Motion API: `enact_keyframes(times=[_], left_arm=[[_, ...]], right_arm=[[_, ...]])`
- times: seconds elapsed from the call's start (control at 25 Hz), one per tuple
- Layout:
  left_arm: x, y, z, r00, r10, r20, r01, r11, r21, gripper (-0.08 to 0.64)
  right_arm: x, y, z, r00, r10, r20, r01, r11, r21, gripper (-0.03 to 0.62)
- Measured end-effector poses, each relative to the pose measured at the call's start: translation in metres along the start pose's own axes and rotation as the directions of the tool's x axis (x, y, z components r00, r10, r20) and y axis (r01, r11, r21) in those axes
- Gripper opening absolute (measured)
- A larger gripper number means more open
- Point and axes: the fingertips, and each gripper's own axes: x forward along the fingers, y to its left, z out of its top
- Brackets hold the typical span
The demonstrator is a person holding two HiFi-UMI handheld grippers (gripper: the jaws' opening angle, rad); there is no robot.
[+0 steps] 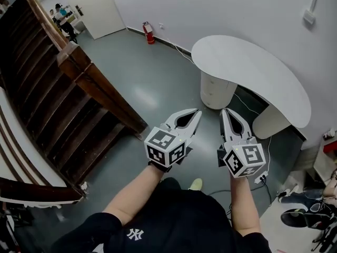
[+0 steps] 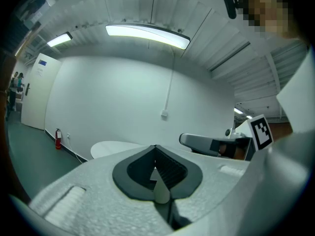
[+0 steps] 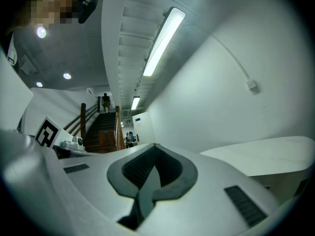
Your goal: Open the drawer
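No drawer shows in any view. In the head view my left gripper (image 1: 197,112) and right gripper (image 1: 223,111) are held side by side over the grey floor, pointing toward a white curved table (image 1: 253,73). Both are shut with nothing between the jaws. The left gripper view shows its own jaws (image 2: 155,147) meeting at the tips, the table (image 2: 115,147) low ahead and the right gripper (image 2: 211,143) alongside. In the right gripper view the closed jaws (image 3: 154,145) point along a white wall, with the table (image 3: 268,154) at the right.
A wooden staircase (image 1: 63,104) with a heavy handrail fills the left. The table stands on white rounded pedestals (image 1: 217,90). A red fire extinguisher (image 1: 148,33) stands by the far wall. Cables and a power strip (image 1: 261,179) lie on the floor at the right.
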Motion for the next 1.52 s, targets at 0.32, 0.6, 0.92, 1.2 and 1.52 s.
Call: enact_keyframes(times=[0.32,0.6,0.92,1.2,1.52], left_arm=[[0.031,0.008,0.002,1.0,0.022,0.009,-0.022,0.999,0.028,0.008],[0.078,0.05,0.003,1.0,0.019,0.006,-0.019,1.0,0.013,0.008],[0.148,0.131,-0.005,1.0,0.006,-0.006,-0.006,1.0,0.011,0.008],[0.199,0.2,-0.018,0.999,-0.027,-0.022,0.027,0.999,0.02,0.008],[0.237,0.243,-0.105,0.997,-0.037,-0.061,0.038,0.999,0.008,0.008]], right_arm=[[0.011,-0.027,-0.003,1.0,-0.022,-0.01,0.022,0.999,-0.036,0.015],[0.057,-0.06,-0.006,0.998,-0.055,-0.013,0.054,0.997,-0.064,0.015],[0.148,-0.102,-0.024,0.993,-0.108,-0.041,0.105,0.991,-0.078,0.015],[0.221,-0.134,-0.046,0.984,-0.17,-0.056,0.164,0.981,-0.1,0.015],[0.247,-0.161,-0.128,0.974,-0.197,-0.115,0.186,0.978,-0.094,0.017]])
